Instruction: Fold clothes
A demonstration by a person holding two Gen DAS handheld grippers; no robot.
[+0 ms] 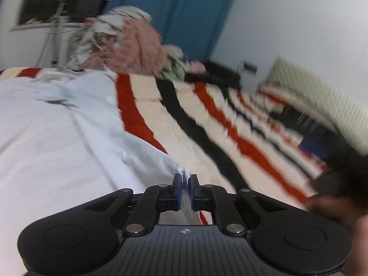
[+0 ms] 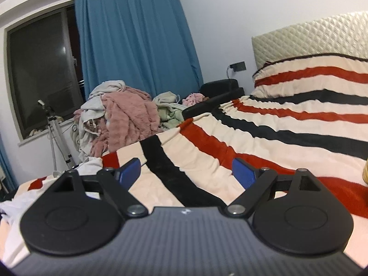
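A pale blue-white garment [image 1: 57,138] lies spread on the striped bedspread [image 1: 207,119]. My left gripper [image 1: 185,179] is shut on a corner of this garment, with cloth pinched between the blue pads [image 1: 177,188]. The left wrist view is motion-blurred. My right gripper [image 2: 186,170] is open and empty, held above the striped bedspread [image 2: 253,138]. A bit of the white garment [image 2: 13,204] shows at the lower left of the right wrist view.
A heap of unfolded clothes, pink and grey [image 2: 119,119], lies at the bed's far side, also in the left wrist view [image 1: 128,43]. A tripod [image 2: 55,135] stands by the window. A quilted headboard [image 2: 310,39] and striped pillow [image 2: 310,78] are at right. A blue curtain [image 2: 138,46] hangs behind.
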